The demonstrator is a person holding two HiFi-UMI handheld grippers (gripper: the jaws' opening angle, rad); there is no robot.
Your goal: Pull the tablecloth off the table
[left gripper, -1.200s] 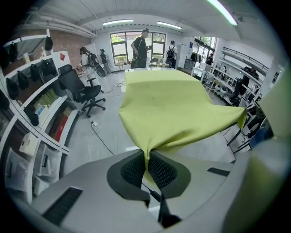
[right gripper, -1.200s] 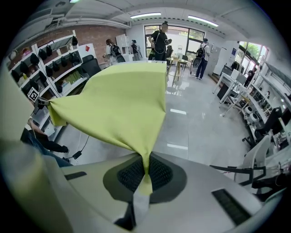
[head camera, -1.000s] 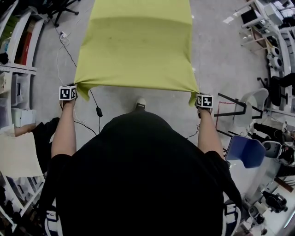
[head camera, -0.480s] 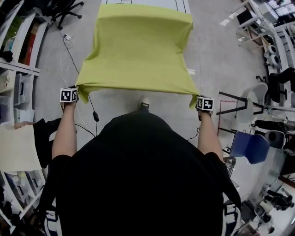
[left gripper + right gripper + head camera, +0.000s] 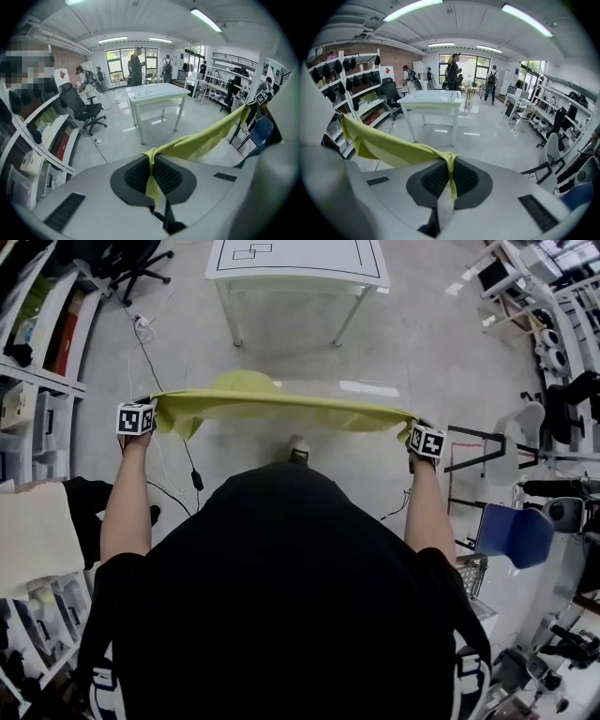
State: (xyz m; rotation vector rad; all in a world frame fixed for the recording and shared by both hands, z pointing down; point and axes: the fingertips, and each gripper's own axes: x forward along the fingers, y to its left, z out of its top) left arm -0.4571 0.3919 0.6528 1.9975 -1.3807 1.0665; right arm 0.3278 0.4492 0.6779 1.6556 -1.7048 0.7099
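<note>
Tablecloth [image 5: 281, 401] fully off table [image 5: 298, 259], stretched taut in air, well short of near edge. Left claw [image 5: 151, 160] and right claw [image 5: 450, 171] each clamped on a corner. Recommended: firm grip, even tension, clear of floor [image 5: 450, 352].

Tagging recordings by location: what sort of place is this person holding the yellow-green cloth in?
Probably a lab or workshop, not a home: a white rectangular table on a glossy grey floor, open shelves of equipment, and a black wheeled office chair.
</note>
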